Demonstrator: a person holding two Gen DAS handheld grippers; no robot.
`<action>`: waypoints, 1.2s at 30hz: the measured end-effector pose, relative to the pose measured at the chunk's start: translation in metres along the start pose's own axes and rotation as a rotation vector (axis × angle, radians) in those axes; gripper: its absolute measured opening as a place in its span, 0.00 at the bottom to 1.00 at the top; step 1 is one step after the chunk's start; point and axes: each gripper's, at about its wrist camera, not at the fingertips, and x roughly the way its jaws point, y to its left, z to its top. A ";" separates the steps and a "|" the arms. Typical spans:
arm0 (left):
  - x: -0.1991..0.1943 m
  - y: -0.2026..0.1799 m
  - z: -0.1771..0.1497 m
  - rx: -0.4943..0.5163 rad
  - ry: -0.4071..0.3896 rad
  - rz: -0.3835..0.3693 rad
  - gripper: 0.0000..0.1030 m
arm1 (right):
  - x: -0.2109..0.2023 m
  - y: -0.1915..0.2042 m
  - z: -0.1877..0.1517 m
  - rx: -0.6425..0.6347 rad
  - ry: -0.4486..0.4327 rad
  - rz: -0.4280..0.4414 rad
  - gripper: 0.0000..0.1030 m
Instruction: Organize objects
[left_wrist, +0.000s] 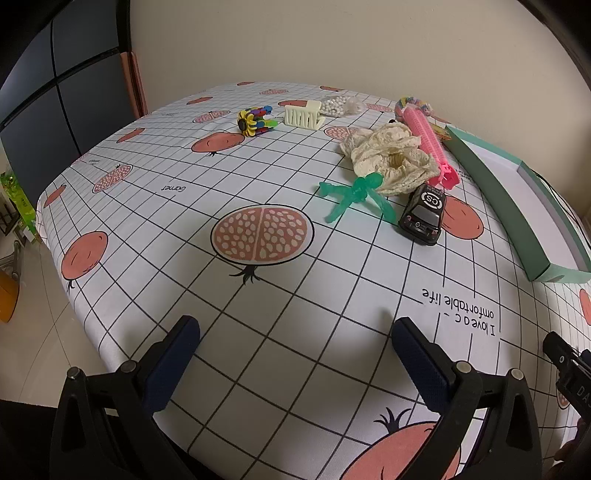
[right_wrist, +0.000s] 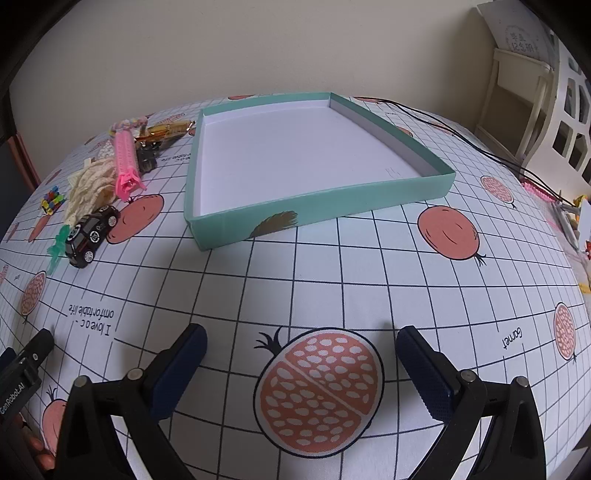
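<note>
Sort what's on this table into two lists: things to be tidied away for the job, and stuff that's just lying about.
For the job: green box, empty; toy car; green plastic figure; cream lace cloth; pink hair roller; cream hair claw; colourful block toy; bag of white beads.

Lying about: black cable; white shelf.

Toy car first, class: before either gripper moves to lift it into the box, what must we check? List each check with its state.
1. Left gripper open, holding nothing: ok.
2. Right gripper open, holding nothing: ok.
3. Green box has room inside: ok.
4. Toy car upright on its wheels: ok.
5. Toy car free of the cream lace cloth and green figure: cannot tell; both lie very close.
</note>
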 end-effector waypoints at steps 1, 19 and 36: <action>0.000 0.000 0.000 -0.001 0.000 0.000 1.00 | 0.000 0.000 0.000 -0.001 0.000 0.000 1.00; 0.001 0.000 -0.001 -0.003 0.002 0.004 1.00 | 0.001 -0.001 0.002 -0.002 0.003 0.001 1.00; 0.001 -0.001 -0.002 -0.003 0.005 0.005 1.00 | 0.000 -0.002 0.002 0.000 0.002 0.000 1.00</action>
